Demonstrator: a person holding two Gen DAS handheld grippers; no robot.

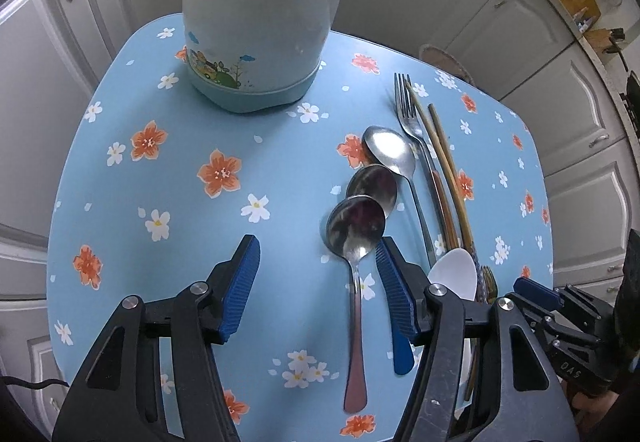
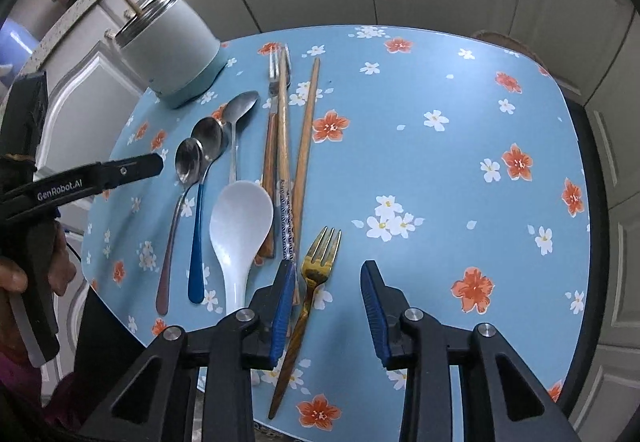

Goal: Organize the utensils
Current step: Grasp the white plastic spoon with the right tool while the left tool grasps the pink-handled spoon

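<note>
L tongs (image 1: 318, 266) angled down, released over spoon (image 1: 356, 238), R tongs (image 2: 328, 278) released round gold fork (image 2: 320, 262)

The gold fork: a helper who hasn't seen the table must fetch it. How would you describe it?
On the blue flowered table, utensils lie in a row beside the pale jar. The gold fork lies at the row's end farthest from the jar, nearest the table's edge; it alone has golden tines and a brown handle.

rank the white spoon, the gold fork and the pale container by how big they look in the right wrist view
1. white spoon, largest on screen, though it lies near the camera
2. pale container, looks somewhat smaller only because it stands at the far edge of the table
3. gold fork, long but thin, least area
</note>
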